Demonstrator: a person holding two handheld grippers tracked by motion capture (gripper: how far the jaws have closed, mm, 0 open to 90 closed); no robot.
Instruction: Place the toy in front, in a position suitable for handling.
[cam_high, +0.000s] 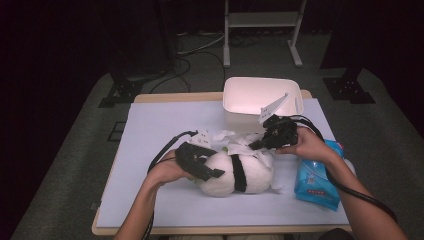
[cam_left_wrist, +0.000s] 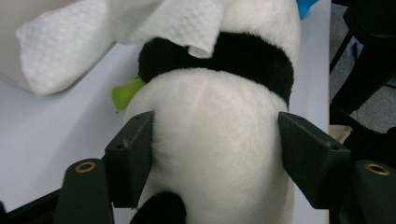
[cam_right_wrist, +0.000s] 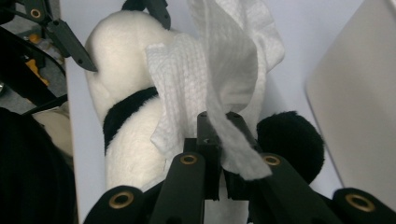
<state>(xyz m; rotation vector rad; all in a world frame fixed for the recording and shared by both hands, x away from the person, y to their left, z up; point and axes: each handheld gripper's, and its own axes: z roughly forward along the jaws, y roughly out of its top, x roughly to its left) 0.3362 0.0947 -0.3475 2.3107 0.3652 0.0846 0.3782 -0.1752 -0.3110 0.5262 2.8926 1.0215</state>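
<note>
1. high view: a plush panda (cam_high: 235, 175) lies on the pale table sheet (cam_high: 150, 130) just below the centre of the frame, its long axis running left to right, with a black band across its middle. the left gripper (cam_high: 212, 175) sits at the panda's left end, its jaws set against the white body. the right gripper (cam_high: 257, 144) is at the panda's upper right, where a white tissue (cam_high: 240, 145) drapes over the toy. a white bin (cam_high: 262, 97) stands above them, a blue wipes pack (cam_high: 317, 177) lies at centre right. the panda's head and face are hard to make out here, so which end is which stays unclear.

2. left gripper view: the 2 jaws stand wide, 1 on each side of the panda's (cam_left_wrist: 215, 140) round white body, both touching the fur, so the left gripper (cam_left_wrist: 215, 154) clasps the toy. the toy's long axis runs away up the frame, the black band in the upper centre. the tissue (cam_left_wrist: 116, 32) hangs across the upper left and covers part of the band. a small green bit (cam_left_wrist: 126, 93) pokes out at centre left, too little shown to name. the toy's lower part is cut off by the frame's bottom edge.

3. right gripper view: the right gripper (cam_right_wrist: 219, 135), at lower centre, has its jaws pressed together on a fold of the tissue (cam_right_wrist: 210, 70), which rises to the top of the frame and hides much of the panda (cam_right_wrist: 126, 130). the toy stretches from the bottom to the upper left. a black plush ball (cam_right_wrist: 289, 140), its ear or a paw, shows at centre right.
</note>
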